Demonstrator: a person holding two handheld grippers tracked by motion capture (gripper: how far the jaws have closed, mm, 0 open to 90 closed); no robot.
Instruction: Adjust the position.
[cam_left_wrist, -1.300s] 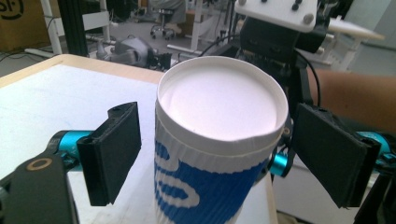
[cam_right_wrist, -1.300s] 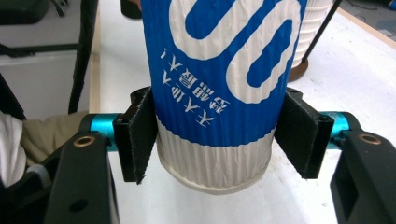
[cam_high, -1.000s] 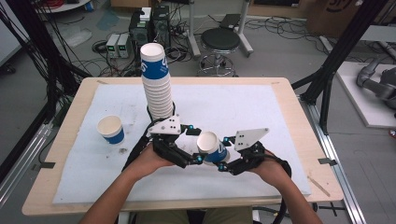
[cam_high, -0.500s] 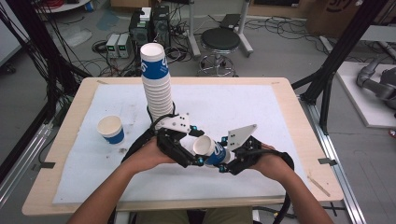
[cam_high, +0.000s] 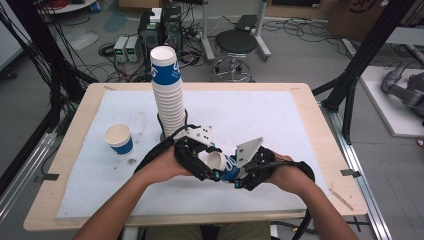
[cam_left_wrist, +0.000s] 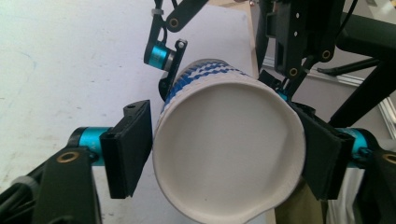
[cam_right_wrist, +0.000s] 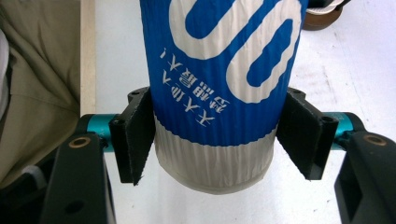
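I'm holding this light, crushable paper cup (cam_high: 222, 164) sideways above the table's white mat (cam_high: 280, 120), right gripper (cam_right_wrist: 212, 144) squeezing its stiffer base while my left gripper (cam_left_wrist: 224, 161), just closing, is pinching the rim gently.

Ribbed matt paper cup (cam_right_wrist: 219, 84)

Lab: cable tangles (cam_high: 60, 55), power supplies (cam_high: 127, 48), rig frames (cam_high: 367, 55)

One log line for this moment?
left gripper: just closed on cup rim | right gripper: holds cup base, jaws easing open | stack: upright behind
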